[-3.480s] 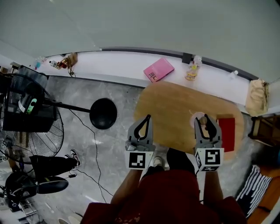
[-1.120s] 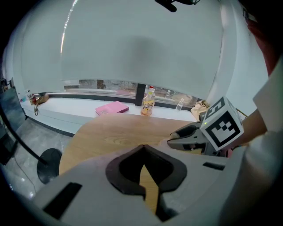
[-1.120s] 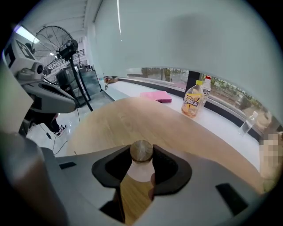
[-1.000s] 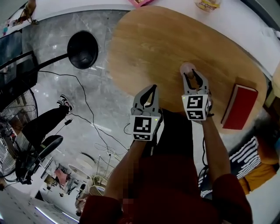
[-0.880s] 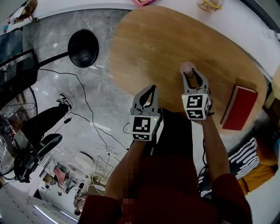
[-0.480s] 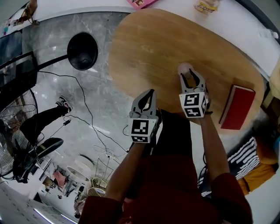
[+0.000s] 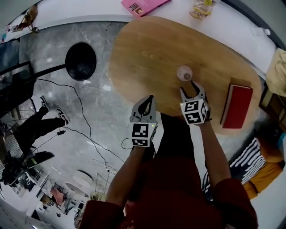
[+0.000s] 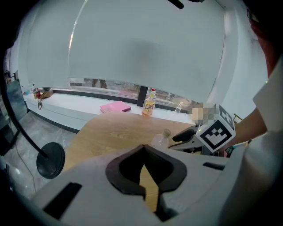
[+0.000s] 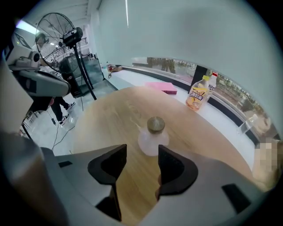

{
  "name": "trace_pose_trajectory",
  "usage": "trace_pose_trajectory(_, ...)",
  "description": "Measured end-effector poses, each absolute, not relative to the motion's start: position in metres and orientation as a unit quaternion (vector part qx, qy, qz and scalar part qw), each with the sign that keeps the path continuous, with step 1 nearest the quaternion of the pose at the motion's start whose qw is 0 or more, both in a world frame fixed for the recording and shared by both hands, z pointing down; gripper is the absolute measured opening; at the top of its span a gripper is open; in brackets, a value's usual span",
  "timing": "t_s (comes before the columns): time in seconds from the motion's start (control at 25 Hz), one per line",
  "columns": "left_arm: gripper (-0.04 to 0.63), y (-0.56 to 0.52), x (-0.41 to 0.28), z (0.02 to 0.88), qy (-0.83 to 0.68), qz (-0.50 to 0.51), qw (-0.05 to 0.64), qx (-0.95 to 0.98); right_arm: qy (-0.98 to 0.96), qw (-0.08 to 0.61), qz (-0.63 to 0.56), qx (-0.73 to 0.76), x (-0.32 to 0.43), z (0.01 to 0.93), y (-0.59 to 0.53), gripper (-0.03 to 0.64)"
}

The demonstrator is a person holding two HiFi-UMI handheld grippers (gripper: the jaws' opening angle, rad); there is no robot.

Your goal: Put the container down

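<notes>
I see the container (image 9: 152,136) standing upright, cap up, on the wooden table (image 7: 147,53), about midway along its top and closer to the near edge. My right gripper (image 7: 191,89) is over the table just on the near side of the container. Its jaws are opening, spread wide, with nothing between them and the pads clear of the container. My left gripper (image 8: 143,151) hovers at the table's near edge, jaws closed together and empty. A red book (image 7: 237,106) lies on the table's right end. Beyond the table's far side, a pink book (image 7: 144,5) and a yellow bottle (image 9: 197,93) sit on a white ledge (image 7: 232,20).
</notes>
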State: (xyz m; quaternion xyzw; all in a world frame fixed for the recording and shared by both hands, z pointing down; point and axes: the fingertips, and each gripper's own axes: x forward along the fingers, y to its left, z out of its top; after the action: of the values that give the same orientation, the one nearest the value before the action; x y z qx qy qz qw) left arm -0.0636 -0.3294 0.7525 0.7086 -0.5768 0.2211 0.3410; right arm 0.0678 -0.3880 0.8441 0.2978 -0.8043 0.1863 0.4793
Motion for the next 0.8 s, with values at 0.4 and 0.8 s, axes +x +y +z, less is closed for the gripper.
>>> trace_pose_trajectory(0.4, 0.005, -0.250, -0.091, 0.723, -0.541, 0.230, 0.299, 0.752, -0.784, 0.448, 0.242, 0.356, 0.061, 0.790, -0.308, 0.216)
trace_pose_trajectory(0.8, 0.005, -0.173, -0.152, 0.654, -0.583, 0.183, 0.269, 0.744, -0.799, 0.378, 0.227, 0.409, 0.037, 0.681, -0.232, 0.210)
